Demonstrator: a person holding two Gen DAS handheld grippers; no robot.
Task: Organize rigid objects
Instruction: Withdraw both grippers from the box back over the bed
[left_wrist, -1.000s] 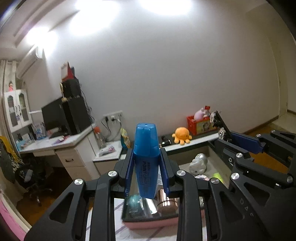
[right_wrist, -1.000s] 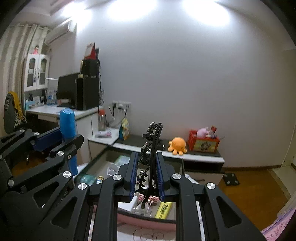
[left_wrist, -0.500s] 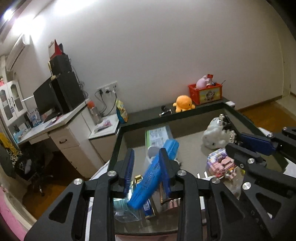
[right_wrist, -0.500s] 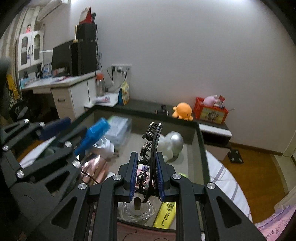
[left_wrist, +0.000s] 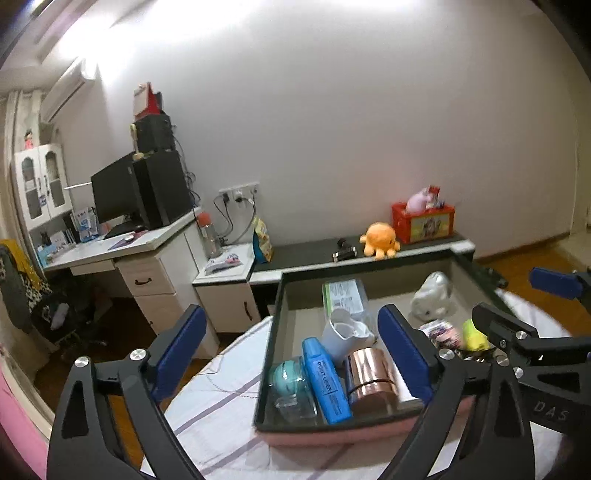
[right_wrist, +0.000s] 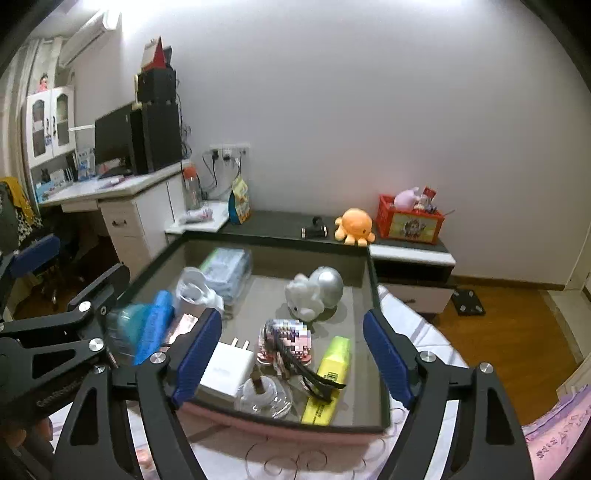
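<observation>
The blue highlighter pen with a printed barrel (left_wrist: 325, 382) lies flat in the near left part of the shallow dark-rimmed tray with a pink base (left_wrist: 332, 417), wedged between a small clear jar with a teal lid (left_wrist: 290, 380) on its left and a shiny copper-coloured metal cylinder (left_wrist: 371, 378) on its right. The black toothed hair clip (right_wrist: 308, 371) lies near the tray's front edge, resting across a yellow highlighter pen (right_wrist: 327, 376) and just beside a little pink-and-white block figure (right_wrist: 286, 341). A white plug adapter (right_wrist: 225, 367) and a clear glass stopper-topped bottle (right_wrist: 264, 397) sit to the left of the clip. Farther back in the tray stand a white plastic cup (left_wrist: 345, 332), a silver-and-white elephant-shaped figurine (right_wrist: 314, 290) and a clear packet with a green label (left_wrist: 341, 295).

The left gripper (left_wrist: 291, 350) has just been opening: its blue-padded jaws stand wide apart above the tray's left side, the blue pen released and lying below the gap, touching neither pad. The right gripper (right_wrist: 291, 354) has likewise just been opening and stands spread, with the hair clip lying free between and below its pads; whether the clip's tip rests on the tray floor is hard to tell through the blur.

The tray sits on a white cloth with faint purple stripes (left_wrist: 218, 410). Beyond it, an orange octopus plush (right_wrist: 354, 225) and a red crate of toys (right_wrist: 410, 218) stand on a low dark shelf against the white wall.
</observation>
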